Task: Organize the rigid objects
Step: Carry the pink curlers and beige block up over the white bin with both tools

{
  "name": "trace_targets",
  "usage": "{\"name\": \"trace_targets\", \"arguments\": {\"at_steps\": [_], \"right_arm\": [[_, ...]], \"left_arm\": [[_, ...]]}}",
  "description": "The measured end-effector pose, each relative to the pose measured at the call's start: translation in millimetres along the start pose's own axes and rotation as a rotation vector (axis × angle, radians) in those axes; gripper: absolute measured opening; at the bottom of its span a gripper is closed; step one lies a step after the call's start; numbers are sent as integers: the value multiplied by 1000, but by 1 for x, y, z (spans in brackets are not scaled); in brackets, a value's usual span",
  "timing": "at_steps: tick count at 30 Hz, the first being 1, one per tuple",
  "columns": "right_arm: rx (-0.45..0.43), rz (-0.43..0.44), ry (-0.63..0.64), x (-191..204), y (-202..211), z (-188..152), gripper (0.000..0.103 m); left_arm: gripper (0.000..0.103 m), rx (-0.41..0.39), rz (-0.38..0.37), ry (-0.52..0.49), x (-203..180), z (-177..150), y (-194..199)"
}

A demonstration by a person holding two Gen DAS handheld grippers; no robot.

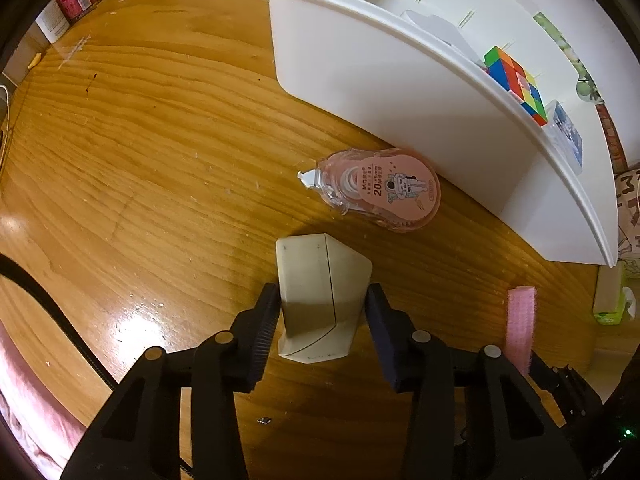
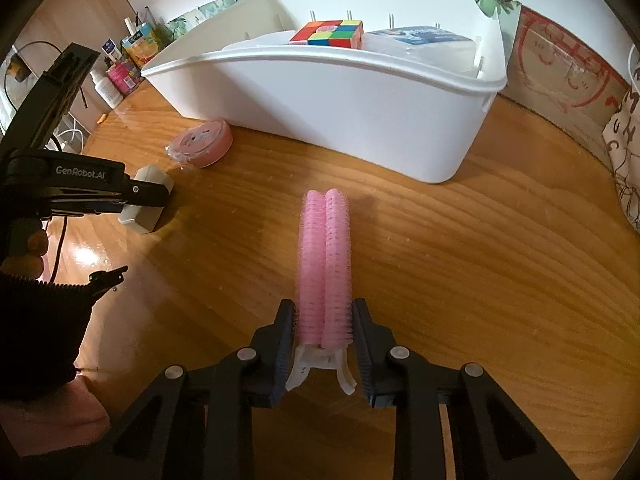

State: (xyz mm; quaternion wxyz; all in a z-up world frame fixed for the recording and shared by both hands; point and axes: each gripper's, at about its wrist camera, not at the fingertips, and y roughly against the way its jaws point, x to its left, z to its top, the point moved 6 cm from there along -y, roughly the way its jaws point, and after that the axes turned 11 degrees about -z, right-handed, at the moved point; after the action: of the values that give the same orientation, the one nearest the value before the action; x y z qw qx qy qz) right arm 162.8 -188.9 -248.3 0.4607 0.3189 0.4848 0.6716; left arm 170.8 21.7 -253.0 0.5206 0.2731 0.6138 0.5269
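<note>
A beige angular block (image 1: pixel 316 272) lies on the wooden table, and my left gripper (image 1: pixel 322 296) is shut on it, one pad against each side. From the right wrist view the same block (image 2: pixel 150 178) shows under the left gripper's black fingers. My right gripper (image 2: pixel 323 312) is shut on the clip end of a pink double hair roller (image 2: pixel 325 248), which lies flat and points toward the white bin (image 2: pixel 320 100). A pink correction tape dispenser (image 1: pixel 384 190) rests on the table against the bin's wall, just beyond the block.
The white divided bin (image 1: pixel 360 60) holds a colourful puzzle cube (image 2: pixel 330 33) and a clear box with a blue label (image 2: pixel 420 40). Bottles and cartons (image 2: pixel 120 68) crowd the far left table edge. A cardboard box (image 2: pixel 568 76) stands right of the bin.
</note>
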Motion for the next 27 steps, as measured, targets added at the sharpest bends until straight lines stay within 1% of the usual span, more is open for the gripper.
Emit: {"name": "trace_targets", "arguments": {"at_steps": [8,14,21,27], "right_arm": [[-4,-7,-11,-2,14,-9,28],[-19,-8,6,12,24,-10,28],[-27,-8,46,41,34,-13,28],[-20,15,82,75,34,-10,28]], "left_arm": [[47,7,-33,4,9,-11,4],[47,11,-61,19,25,-20,9],[47,5,-94,47,57,-30,23],[47,-7,-110,64,97,-31,40]]}}
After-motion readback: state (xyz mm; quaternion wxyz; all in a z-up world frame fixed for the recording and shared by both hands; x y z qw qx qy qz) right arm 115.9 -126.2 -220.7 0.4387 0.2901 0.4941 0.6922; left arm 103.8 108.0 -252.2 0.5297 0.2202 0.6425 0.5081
